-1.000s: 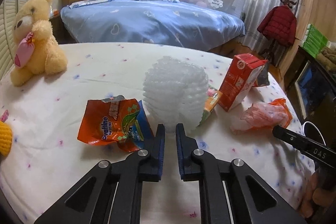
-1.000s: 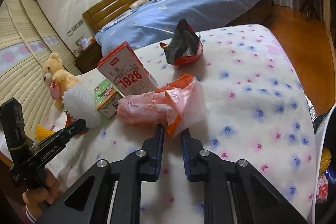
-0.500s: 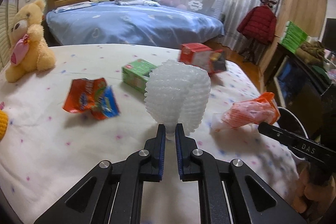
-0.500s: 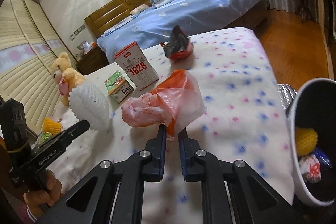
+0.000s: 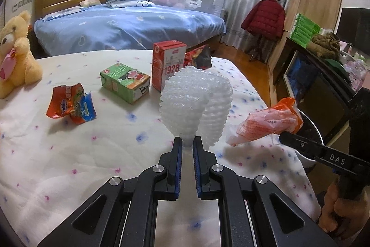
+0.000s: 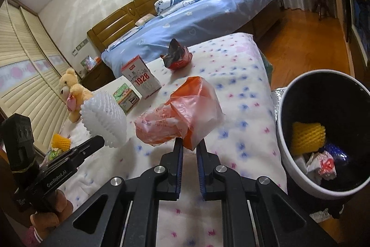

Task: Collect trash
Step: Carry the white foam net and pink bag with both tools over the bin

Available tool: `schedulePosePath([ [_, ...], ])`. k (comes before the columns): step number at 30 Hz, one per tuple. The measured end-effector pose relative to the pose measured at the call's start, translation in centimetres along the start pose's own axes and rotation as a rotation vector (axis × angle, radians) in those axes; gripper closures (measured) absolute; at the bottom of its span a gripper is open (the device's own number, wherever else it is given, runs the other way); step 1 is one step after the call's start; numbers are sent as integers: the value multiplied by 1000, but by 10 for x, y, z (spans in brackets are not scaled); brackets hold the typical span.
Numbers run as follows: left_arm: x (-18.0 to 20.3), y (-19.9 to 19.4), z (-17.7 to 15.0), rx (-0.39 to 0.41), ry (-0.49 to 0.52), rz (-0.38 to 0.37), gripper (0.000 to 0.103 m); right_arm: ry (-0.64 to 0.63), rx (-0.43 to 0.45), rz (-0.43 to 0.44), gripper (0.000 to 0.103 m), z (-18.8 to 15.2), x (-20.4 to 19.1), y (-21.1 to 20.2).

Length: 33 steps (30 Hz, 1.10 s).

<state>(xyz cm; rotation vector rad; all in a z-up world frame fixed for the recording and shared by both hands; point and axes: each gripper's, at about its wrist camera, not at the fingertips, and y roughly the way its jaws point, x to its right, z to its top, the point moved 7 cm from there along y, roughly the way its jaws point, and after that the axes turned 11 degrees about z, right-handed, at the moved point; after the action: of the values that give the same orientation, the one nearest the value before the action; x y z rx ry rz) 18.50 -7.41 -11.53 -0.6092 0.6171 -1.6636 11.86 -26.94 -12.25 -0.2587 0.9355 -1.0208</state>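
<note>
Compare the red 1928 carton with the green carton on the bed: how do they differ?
The red 1928 carton stands upright; the green carton lies on its side. The red carton is red and white with large numerals, while the green carton is green with cartoon artwork. The red carton sits farther from the hand-held grippers, the green carton nearer. Both are drink-style boxes resting untouched on the flowered bedspread.

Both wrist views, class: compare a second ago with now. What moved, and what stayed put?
Both grippers lifted their loads off the bedspread: the left gripper raised the white foam fruit net, the right gripper carried the orange plastic bag toward the trash bin, now in view. Both grips stayed shut. The cartons and wrappers stayed put.
</note>
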Motion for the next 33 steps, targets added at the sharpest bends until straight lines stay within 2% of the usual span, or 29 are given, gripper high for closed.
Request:
schedulePosePath([
  [11, 15, -3, -2, -13, 26, -15, 94, 20, 1, -22, 92, -12, 10, -11],
  [33, 96, -1, -2, -16, 146, -121, 94, 96, 126, -139, 92, -4, 64, -84],
])
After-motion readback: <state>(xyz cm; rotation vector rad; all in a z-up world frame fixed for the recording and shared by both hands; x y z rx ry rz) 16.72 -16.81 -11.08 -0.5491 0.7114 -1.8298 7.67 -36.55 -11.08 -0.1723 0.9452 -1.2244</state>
